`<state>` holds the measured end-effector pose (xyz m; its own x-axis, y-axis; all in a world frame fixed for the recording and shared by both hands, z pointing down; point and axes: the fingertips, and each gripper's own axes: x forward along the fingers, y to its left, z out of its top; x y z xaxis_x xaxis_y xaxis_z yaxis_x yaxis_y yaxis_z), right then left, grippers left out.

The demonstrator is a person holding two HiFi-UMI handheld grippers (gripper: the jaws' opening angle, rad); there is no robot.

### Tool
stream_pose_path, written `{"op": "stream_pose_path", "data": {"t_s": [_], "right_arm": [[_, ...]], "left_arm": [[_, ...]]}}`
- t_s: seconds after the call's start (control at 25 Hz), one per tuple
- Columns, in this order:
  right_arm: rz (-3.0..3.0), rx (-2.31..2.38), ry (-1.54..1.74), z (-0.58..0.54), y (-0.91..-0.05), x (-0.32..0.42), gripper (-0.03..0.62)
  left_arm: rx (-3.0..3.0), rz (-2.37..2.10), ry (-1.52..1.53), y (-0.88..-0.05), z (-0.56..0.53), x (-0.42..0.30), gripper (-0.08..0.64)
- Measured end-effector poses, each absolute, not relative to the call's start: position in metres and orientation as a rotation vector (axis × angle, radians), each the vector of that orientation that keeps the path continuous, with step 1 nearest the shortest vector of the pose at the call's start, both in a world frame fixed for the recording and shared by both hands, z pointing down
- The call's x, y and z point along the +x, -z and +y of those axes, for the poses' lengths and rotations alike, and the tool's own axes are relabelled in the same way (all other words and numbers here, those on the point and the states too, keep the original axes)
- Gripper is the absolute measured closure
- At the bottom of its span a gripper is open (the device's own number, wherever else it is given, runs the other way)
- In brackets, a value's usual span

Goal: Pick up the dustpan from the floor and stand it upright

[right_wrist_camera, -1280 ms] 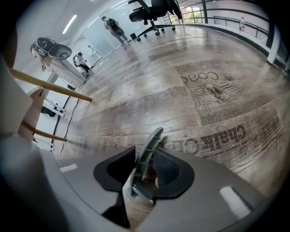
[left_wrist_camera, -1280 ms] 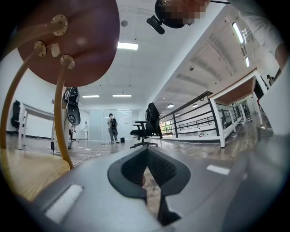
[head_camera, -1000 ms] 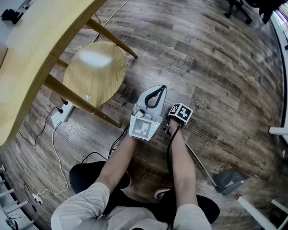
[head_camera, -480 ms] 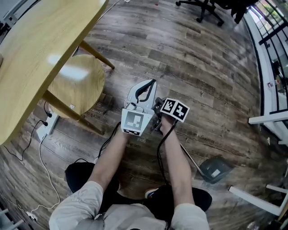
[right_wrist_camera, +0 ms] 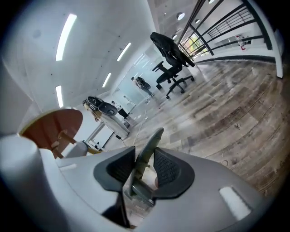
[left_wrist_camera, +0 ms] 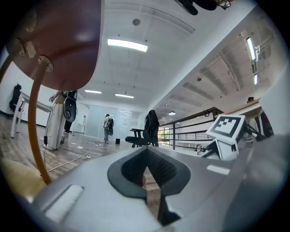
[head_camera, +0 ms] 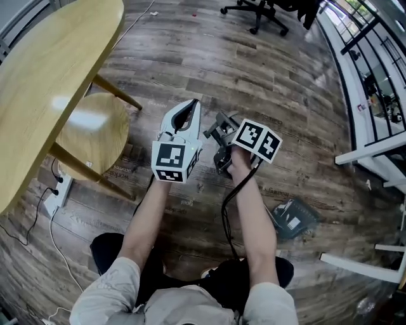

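Note:
In the head view the grey dustpan [head_camera: 293,219] has its pan low by the wooden floor, to the right of my right forearm. Its long handle is hidden behind that arm. The right gripper view shows the handle's grey-green end [right_wrist_camera: 152,140] clamped between the dark pads. My right gripper [head_camera: 217,130] [right_wrist_camera: 144,152] is shut on it and tilts slightly down. Just left of it, my left gripper [head_camera: 192,101] [left_wrist_camera: 146,148] points level, its jaw tips together with nothing held.
A light wooden table [head_camera: 44,95] and a round stool [head_camera: 89,133] stand at the left, with a power strip [head_camera: 54,193] and cables on the floor. An office chair [head_camera: 260,13] is far ahead. White rails [head_camera: 368,152] and a white bar [head_camera: 355,266] line the right.
Both grippers have risen, the right one more. The dustpan's pan has shifted left, closer to my legs, following the lifted handle.

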<state>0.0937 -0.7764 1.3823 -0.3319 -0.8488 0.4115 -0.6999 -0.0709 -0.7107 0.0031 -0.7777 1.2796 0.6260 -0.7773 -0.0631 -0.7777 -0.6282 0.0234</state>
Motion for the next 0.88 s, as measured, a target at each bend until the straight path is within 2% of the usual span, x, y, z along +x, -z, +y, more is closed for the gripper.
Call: {"op": "stream_pose_path", "data": {"t_s": [0.36, 0.88], "right_arm": [[1.970, -1.515, 1.009, -0.719, -1.198, 0.175, 0.462], [1.677, -1.137, 0.810, -0.634, -1.063, 0.237, 0.491]], "left_arm": [[-2.809, 1.310, -0.211, -1.179, -0.720, 0.066, 0.541], [-2.794, 1.283, -0.216, -1.090, -0.665, 0.112, 0.541]]}}
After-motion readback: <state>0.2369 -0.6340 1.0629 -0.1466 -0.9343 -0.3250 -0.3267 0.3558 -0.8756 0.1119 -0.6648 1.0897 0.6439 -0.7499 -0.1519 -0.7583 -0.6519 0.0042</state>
